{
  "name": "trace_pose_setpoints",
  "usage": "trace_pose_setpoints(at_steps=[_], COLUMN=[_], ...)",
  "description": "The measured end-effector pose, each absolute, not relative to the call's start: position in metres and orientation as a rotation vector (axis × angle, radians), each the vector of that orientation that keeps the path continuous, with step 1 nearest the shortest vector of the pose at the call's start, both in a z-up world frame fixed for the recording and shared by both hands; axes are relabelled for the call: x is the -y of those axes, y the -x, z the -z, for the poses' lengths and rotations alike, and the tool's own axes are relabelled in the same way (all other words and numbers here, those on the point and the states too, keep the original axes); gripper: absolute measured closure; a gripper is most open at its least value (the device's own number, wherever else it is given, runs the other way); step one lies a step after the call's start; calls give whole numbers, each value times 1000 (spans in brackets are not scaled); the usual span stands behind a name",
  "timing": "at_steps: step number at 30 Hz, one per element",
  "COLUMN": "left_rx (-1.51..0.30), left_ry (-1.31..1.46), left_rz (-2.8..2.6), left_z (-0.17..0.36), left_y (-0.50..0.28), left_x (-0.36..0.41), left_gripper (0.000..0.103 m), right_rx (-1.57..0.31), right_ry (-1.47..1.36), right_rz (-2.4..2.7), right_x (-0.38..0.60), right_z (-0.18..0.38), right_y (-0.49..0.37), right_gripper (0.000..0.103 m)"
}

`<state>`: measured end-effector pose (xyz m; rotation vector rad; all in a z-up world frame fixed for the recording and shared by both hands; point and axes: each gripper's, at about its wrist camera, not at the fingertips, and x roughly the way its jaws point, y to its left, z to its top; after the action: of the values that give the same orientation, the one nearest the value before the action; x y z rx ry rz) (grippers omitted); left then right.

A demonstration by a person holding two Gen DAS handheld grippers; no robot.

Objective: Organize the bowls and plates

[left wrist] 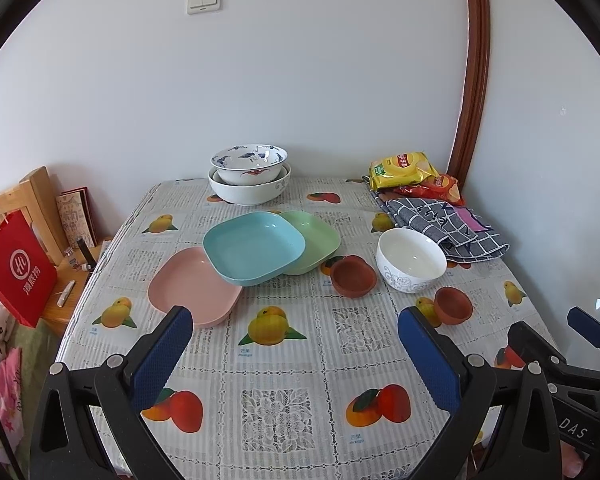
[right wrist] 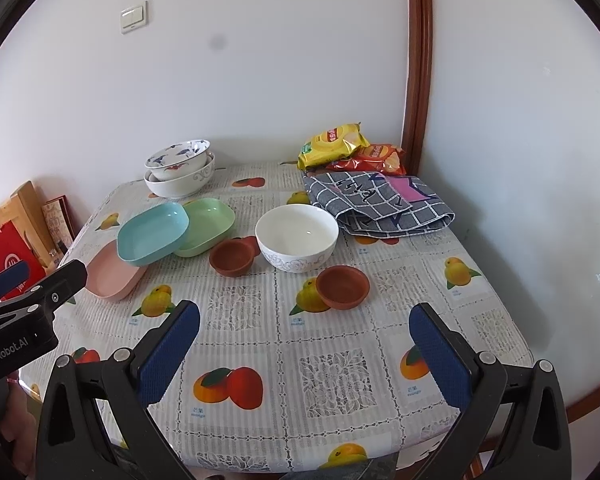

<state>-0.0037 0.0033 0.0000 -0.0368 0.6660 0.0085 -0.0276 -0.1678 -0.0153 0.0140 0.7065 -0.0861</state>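
Note:
A blue square plate (left wrist: pixel 253 246) (right wrist: pixel 153 233) lies tilted across a pink plate (left wrist: pixel 192 285) (right wrist: pixel 110 276) and a green plate (left wrist: pixel 315 240) (right wrist: pixel 208 222). A blue-patterned bowl (left wrist: pixel 249 162) (right wrist: pixel 179 157) nests in a large white bowl (left wrist: pixel 249 192) (right wrist: pixel 179 184) at the table's far side. A white bowl (left wrist: pixel 411 259) (right wrist: pixel 297 236) stands between two brown clay dishes (left wrist: pixel 353 276) (right wrist: pixel 232 257), (left wrist: pixel 453 305) (right wrist: pixel 342 286). My left gripper (left wrist: pixel 295 332) hovers open over the near table, empty. My right gripper (right wrist: pixel 305 334) is open and empty too.
A folded checked cloth (left wrist: pixel 446 224) (right wrist: pixel 380 204) and snack bags (left wrist: pixel 404 170) (right wrist: pixel 334 146) lie at the far right corner. The table (left wrist: pixel 284 396) (right wrist: pixel 328 380) meets walls at back and right. A red paper bag (left wrist: pixel 18 268) and wooden furniture stand left of it.

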Motion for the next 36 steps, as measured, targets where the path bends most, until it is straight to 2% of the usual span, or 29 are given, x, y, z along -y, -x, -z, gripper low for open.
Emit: trace_pose_setpoints(at_steps=[36], left_rx=[-651], left_ry=[50], left_rz=[-10], left_z=[1], left_y=[9], left_x=[-7], left_gripper=[0], right_rx=[-695], right_ry=[-13], right_rz=[79], right_x=[163], right_z=[15], right_y=[31], right_gripper=[0])
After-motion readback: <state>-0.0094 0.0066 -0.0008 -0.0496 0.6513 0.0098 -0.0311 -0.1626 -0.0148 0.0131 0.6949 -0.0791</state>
